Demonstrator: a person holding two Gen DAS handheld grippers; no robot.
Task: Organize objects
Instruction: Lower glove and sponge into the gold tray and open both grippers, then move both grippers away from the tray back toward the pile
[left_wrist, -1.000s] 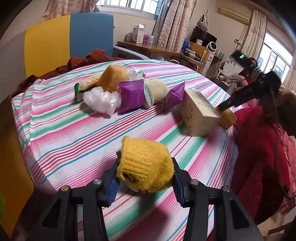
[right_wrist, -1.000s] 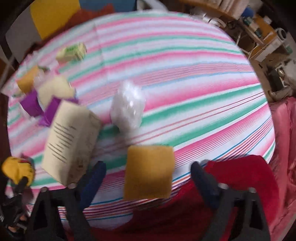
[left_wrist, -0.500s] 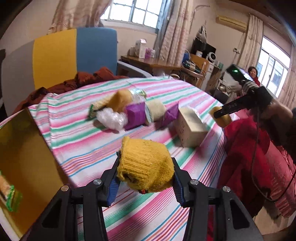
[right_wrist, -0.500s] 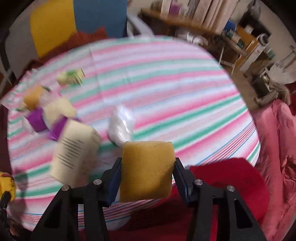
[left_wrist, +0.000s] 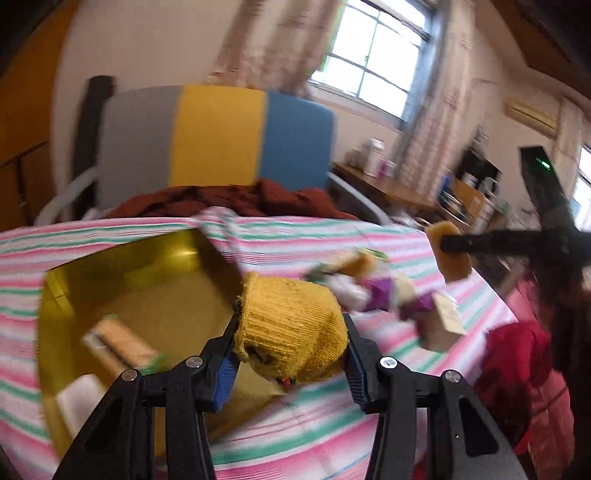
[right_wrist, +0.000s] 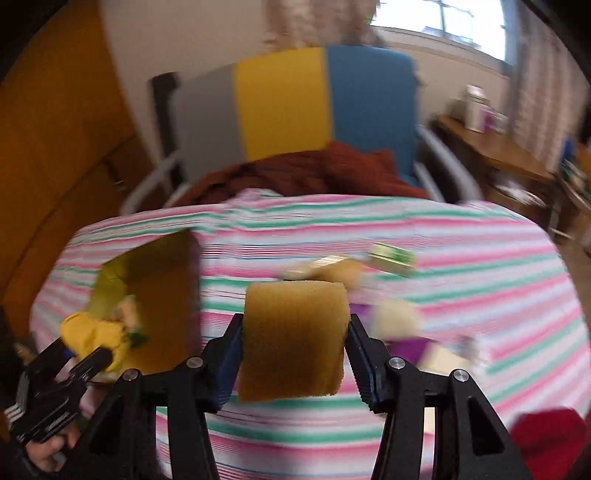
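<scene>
Left tongs (left_wrist: 291, 345): yellow sock (left_wrist: 291, 332) | right tongs (right_wrist: 293, 347): sponge (right_wrist: 293, 336)

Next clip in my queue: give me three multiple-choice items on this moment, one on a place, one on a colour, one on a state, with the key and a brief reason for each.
1. Where does the gold box stand?
A. On the striped tablecloth
B. On the desk by the window
C. On the chair seat

2. What colour is the middle band of the chair back?
A. Red
B. Yellow
C. Green

3. What is the right gripper doing?
A. Hanging open, holding nothing
B. Shut on a purple packet
C. Shut on the sponge

Key:
1 A: pink and green stripes of the tablecloth surround the box on every visible side.
2 B: a yellow band sits between the grey and blue ones.
3 C: both fingers press the sponge's sides, while the left gripper clamps the knitted yellow bundle.
</scene>
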